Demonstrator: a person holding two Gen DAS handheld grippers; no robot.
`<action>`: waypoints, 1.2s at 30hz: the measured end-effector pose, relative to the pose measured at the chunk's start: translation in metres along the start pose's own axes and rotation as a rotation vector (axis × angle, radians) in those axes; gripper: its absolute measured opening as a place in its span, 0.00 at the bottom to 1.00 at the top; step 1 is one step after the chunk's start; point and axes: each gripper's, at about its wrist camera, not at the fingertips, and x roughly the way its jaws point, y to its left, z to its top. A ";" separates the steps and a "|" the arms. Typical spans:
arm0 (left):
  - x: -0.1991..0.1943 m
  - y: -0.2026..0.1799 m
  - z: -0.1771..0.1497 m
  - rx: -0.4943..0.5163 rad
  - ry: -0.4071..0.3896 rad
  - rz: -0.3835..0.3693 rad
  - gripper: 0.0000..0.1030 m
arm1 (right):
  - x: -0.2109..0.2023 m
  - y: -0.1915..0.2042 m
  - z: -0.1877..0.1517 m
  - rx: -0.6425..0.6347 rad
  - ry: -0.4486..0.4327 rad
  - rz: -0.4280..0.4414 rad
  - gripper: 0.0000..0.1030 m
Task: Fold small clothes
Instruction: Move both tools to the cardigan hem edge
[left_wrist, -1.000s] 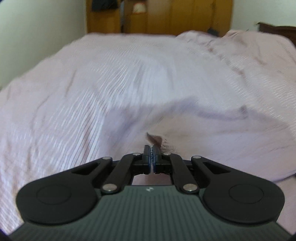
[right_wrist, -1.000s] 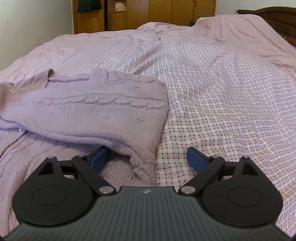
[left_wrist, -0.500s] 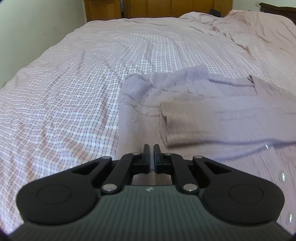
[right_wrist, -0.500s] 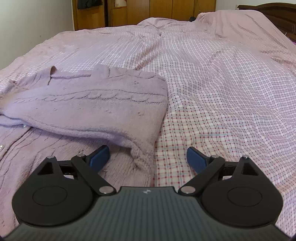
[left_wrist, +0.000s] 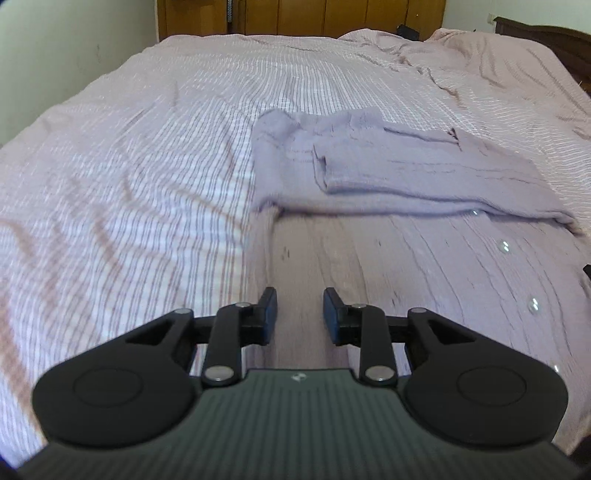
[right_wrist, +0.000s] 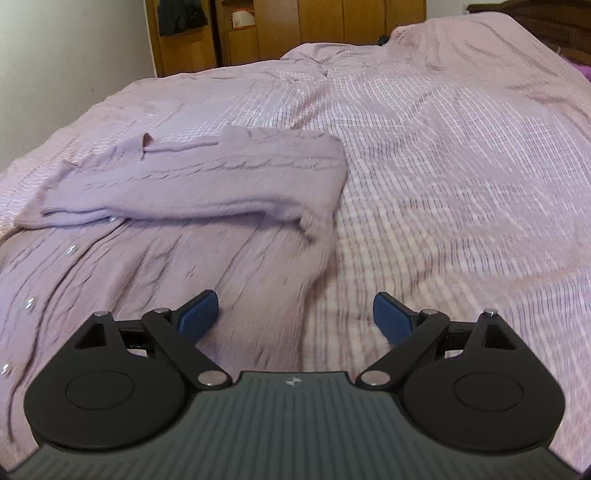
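Slippage is my worry: with the left gripper (left_wrist: 300, 319) parted narrowly and the right gripper (right_wrist: 295, 317) spread wide, neither holding the lilac cardigan (left_wrist: 424, 236) spread on the checked bedspread (left_wrist: 147, 166), a careless grab could undo its folded sleeve (right_wrist: 199, 184), wardrobes (right_wrist: 295, 26) beyond.

Free room and obstacles. To your left, the pink checked bedspread (left_wrist: 129, 177) lies bare up to the pale wall (left_wrist: 74, 48); to your right it runs bare (right_wrist: 461, 166) toward the dark wooden headboard (right_wrist: 554, 22). Straight ahead, the lilac cable-knit cardigan (left_wrist: 406, 258) forms a low obstacle, its folded-over sleeves (right_wrist: 207, 184) raising a ridge across your path. Beyond the bed, the brown wooden wardrobe (right_wrist: 295, 29) closes the far side.
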 end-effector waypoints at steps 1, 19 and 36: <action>-0.004 0.001 -0.005 -0.006 -0.001 -0.005 0.29 | -0.006 0.001 -0.004 0.008 -0.004 0.004 0.92; -0.037 0.042 -0.067 -0.148 0.035 -0.204 0.28 | -0.062 0.011 -0.075 0.039 -0.024 0.068 0.92; -0.045 0.042 -0.086 -0.139 0.038 -0.279 0.32 | -0.089 -0.009 -0.105 0.218 -0.024 0.262 0.82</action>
